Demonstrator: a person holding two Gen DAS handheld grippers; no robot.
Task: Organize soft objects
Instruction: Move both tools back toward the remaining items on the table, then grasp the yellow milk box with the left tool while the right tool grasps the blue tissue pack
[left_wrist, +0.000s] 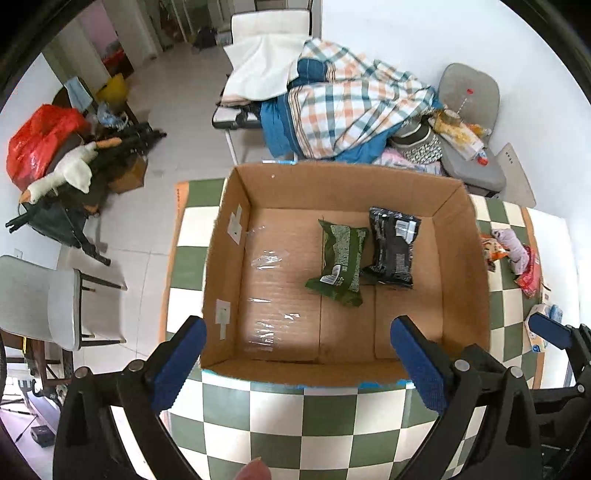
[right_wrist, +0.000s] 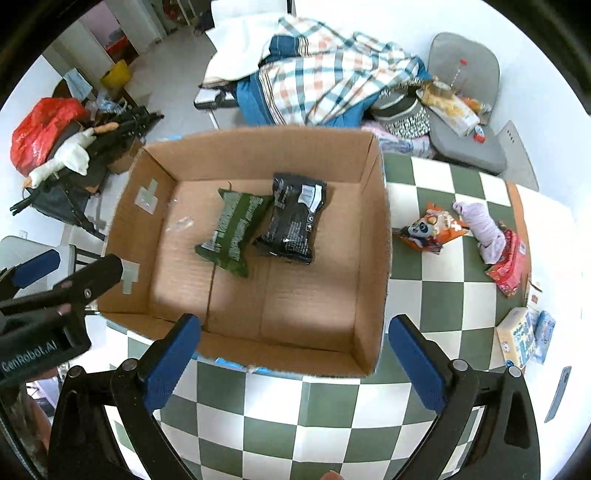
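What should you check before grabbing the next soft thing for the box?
1. Left gripper open and holding nothing: ok.
2. Right gripper open and holding nothing: ok.
3. Room left in the box beside the green pack and black pack: ok.
4. Orange pack and purple cloth lie free on the table: ok.
5. Red pack is free of the cloth: cannot tell.

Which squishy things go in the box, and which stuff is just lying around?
For the job:
cardboard box
green packet and black packet, already inside
orange snack bag, purple cloth, red packet, tissue packs, waiting on the table

Just lying about:
plaid blanket
goose toy
red bag
grey chair
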